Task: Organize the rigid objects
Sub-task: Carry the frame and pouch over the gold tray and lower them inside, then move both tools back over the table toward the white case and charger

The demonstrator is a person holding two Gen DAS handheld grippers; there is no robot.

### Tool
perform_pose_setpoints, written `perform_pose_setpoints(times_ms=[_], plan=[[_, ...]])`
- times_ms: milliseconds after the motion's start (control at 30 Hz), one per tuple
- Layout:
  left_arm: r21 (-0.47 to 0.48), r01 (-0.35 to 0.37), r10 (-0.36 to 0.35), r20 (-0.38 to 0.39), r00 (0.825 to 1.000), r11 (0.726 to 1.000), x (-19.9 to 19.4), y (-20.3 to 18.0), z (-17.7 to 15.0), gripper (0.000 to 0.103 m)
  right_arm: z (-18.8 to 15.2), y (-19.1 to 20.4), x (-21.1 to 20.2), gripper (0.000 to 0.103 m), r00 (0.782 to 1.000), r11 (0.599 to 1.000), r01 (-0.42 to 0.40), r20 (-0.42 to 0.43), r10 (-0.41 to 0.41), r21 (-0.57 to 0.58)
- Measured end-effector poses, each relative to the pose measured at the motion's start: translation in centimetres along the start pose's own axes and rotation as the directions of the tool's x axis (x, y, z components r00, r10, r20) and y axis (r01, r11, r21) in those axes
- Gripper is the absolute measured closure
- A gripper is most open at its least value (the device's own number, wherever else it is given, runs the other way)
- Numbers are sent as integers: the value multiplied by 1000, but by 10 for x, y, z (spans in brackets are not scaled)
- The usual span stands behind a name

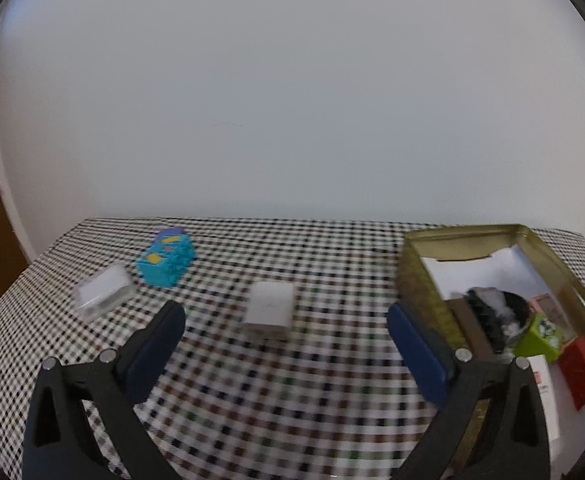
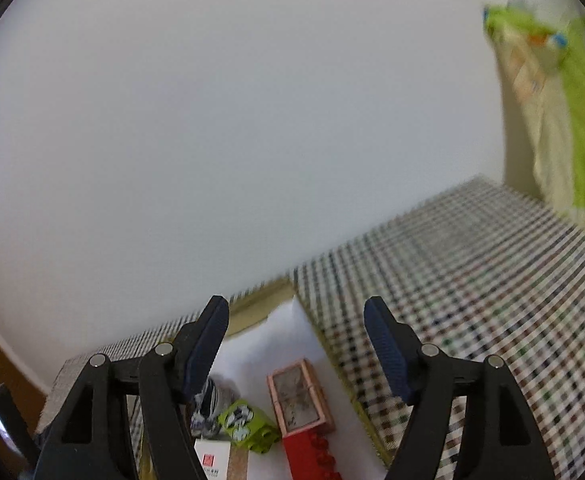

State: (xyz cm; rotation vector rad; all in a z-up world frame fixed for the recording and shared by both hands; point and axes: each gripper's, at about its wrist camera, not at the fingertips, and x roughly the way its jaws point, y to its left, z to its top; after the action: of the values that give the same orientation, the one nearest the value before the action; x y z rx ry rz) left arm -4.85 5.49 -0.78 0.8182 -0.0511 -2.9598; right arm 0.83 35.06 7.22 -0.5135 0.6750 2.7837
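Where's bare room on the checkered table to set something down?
Free: checkered cloth between the white box and the left gripper, and right of the gold tin in the right-wrist view. Crowded: the tin's near end, with red block, green cube and pink case.

Right claw (image 2: 296, 344) spread empty above gold tin (image 2: 268, 296), pink box (image 2: 298, 398), red brick (image 2: 312, 454) inside

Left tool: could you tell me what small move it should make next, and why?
Probably ease forward and down over the white box. The left tool is open and empty, the box lies straight ahead between its fingers on the checked cloth, outside the tin.
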Motion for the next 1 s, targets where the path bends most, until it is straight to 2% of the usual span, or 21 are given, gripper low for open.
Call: perform_pose_setpoints(times_ms=[100,167,300,533,767,1000], plan=[[-22,33,-33,-3,999,999,0,7,-1,2,-5,11,-18,29,991,998,55,124,-50,-34],[-25,30,-30,10,1000,999,-2,10,-3,2,-11,19,-32,20,975,994,101,204,-88,-52],[-7,36,-36,13,999,999,-3,15,-5,2,-28,39,-53,20,941,978,178,308,-137,-110],[5,44,-44,23,999,999,-4,27,-7,2,-59,63,-54,19,942,963,216,294,-162,-160],[-11,31,-31,18,999,999,3,62,-5,2,-83,103,-62,19,945,953,194,305,-119,-231],[-42,0,0,3,1000,999,11,104,-4,2,-102,144,-51,19,964,956,149,252,-84,-252]])
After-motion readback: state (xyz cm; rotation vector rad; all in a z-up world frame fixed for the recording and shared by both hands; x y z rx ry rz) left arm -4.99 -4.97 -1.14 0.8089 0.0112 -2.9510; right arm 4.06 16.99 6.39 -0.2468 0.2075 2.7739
